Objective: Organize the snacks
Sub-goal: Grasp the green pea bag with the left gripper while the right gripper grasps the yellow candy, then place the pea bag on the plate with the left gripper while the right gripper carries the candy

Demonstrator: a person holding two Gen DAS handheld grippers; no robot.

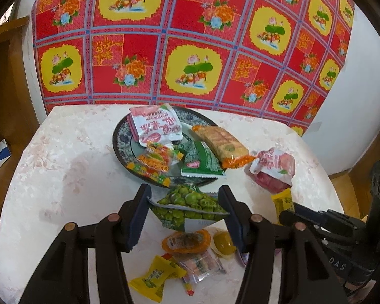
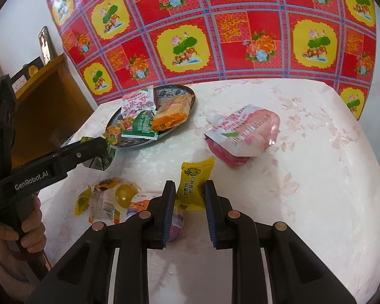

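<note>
The left gripper (image 1: 187, 212) clamps a green pea packet (image 1: 190, 206) above the table (image 1: 50, 164), just short of the plate's (image 1: 120, 139) near rim. The right gripper (image 2: 190, 197) pinches a yellow candy wrapper (image 2: 193, 185) near the table's front edge; its jaws stand narrow on the thin wrapper. The pea packet looks held by its crinkled sides, so it could slip or twist when released and land on the rim, nudging the orange bar (image 1: 221, 145) off the crowded plate. "GenRobot.AI" reads on the left tool's body in the right wrist view. The packets' own print cannot be read.
</note>
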